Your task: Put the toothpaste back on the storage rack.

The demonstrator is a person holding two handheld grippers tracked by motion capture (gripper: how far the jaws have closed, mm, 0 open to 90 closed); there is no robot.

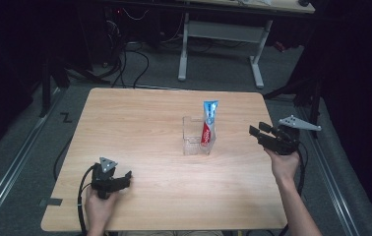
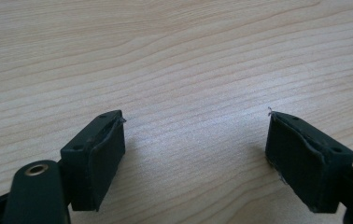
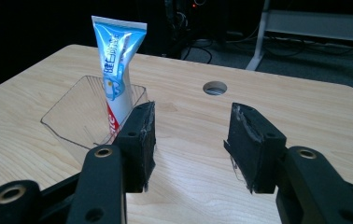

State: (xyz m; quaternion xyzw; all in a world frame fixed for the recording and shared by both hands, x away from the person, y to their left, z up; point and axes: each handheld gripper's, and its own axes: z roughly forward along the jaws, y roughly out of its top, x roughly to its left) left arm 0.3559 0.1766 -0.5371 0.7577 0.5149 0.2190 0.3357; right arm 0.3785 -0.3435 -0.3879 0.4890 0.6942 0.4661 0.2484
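Right gripper view: hand-held gripper (image 3: 191, 144) half-open, empty.

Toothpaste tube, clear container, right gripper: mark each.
toothpaste tube (image 1: 208, 123), high view, middle of the tube body.
clear container (image 1: 190, 132), high view, left wall.
right gripper (image 3: 191, 144), right gripper view, midway between the open jaws.

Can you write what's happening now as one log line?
toothpaste tube: upright in clear box | right gripper: open, beside box | left gripper: open, empty
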